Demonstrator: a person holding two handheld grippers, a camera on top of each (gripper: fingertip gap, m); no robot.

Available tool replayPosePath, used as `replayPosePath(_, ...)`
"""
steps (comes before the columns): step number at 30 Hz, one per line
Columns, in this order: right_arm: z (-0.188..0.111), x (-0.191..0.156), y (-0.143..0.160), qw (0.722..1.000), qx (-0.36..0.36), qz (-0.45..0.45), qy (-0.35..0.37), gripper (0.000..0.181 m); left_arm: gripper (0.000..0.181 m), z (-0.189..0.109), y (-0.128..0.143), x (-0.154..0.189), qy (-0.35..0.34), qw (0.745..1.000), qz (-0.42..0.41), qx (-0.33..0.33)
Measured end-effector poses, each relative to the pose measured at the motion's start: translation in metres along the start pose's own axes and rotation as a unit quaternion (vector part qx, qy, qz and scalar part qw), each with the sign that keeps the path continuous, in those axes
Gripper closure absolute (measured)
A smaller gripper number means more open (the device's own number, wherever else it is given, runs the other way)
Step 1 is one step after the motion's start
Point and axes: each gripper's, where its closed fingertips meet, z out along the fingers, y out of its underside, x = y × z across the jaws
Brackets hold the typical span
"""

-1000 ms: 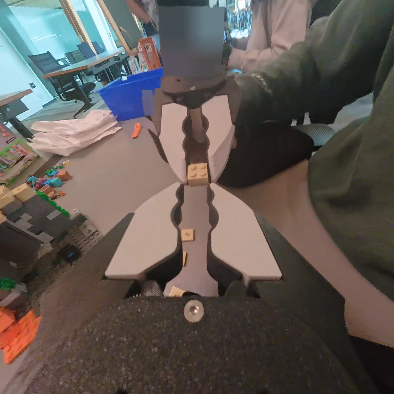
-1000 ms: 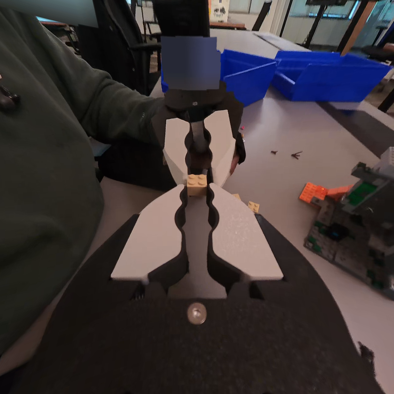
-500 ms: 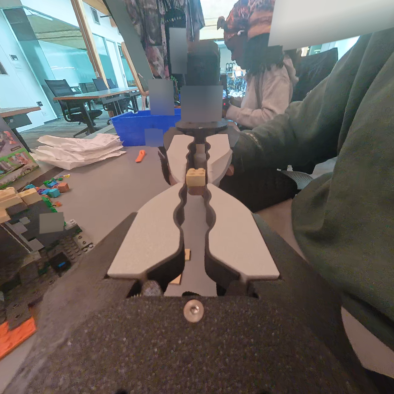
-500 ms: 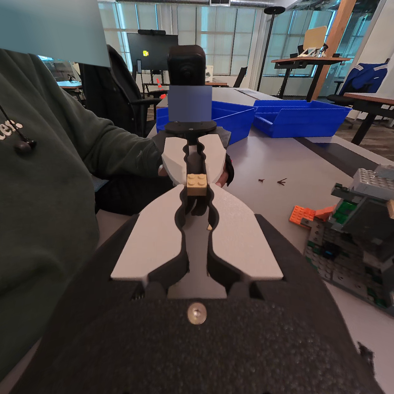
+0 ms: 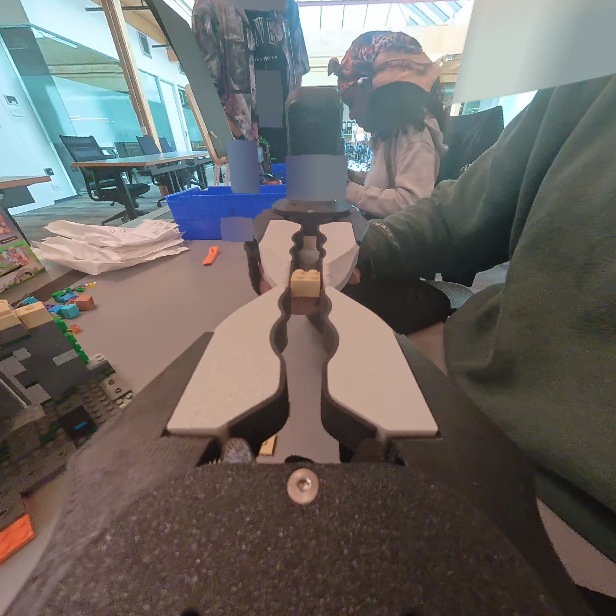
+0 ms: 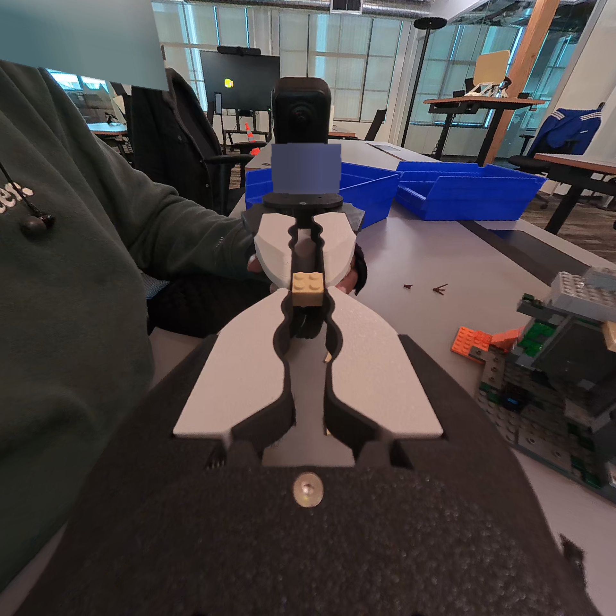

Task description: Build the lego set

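A tan two-by-two brick (image 5: pixel 305 282) hangs above the grey table (image 5: pixel 160 316), caught between two grippers that meet tip to tip. My left gripper (image 5: pixel 305 293) is closed to the brick's width on its near side. My right gripper (image 5: pixel 305 271) faces it and closes on the far side. In the right wrist view the brick (image 6: pixel 308 288) sits at my right gripper's (image 6: pixel 308 295) tips, with the left gripper (image 6: pixel 306 276) behind. A brownish shape under the brick is unclear. The grey and green lego build (image 5: pixel 40 366) stands at the left, and at the right in the right wrist view (image 6: pixel 550 366).
Loose coloured bricks (image 5: pixel 71 305) and white paper bags (image 5: pixel 110 240) lie far left. An orange piece (image 5: pixel 210 255) lies near a blue bin (image 5: pixel 206 210). Blue bins (image 6: pixel 466 196) stand at the back. An orange plate (image 6: pixel 470 341) lies by the build. A small tan piece (image 5: pixel 267 445) lies below. Left and right tips are no more than a few centimetres apart.
Both grippers have risen and tilted up from the table together, with the tan brick still between their tips. The loose tan pieces on the table have slid lower in view.
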Motion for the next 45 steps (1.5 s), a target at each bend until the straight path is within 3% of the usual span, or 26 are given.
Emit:
replayPosePath(7, 0.002, 0.001, 0.0, 1.0, -0.003, 0.008, 0.001, 0.165, 0.166, -0.002, 0.0, 0.0, 0.002, 1.0, -0.005, -0.004)
replayPosePath(17, -0.003, -0.004, 0.014, 0.996, -0.083, 0.017, -0.014, 0.157, 0.166, 0.0, 0.011, -0.002, -0.004, 0.999, 0.016, -0.047)
replayPosePath(22, -0.006, -0.004, 0.021, 0.993, -0.118, 0.013, -0.014, 0.165, 0.166, 0.003, 0.018, 0.003, 0.002, 0.997, 0.027, -0.067)
replayPosePath(32, -0.008, 0.004, 0.003, 0.984, -0.021, 0.173, -0.02, 0.165, 0.16, 0.005, 0.007, -0.004, -0.06, 0.992, 0.103, -0.052)
replayPosePath(45, -0.003, 0.016, -0.011, 0.961, 0.039, 0.271, -0.045, 0.165, 0.162, 0.002, -0.003, -0.02, -0.177, 0.949, 0.254, -0.061)
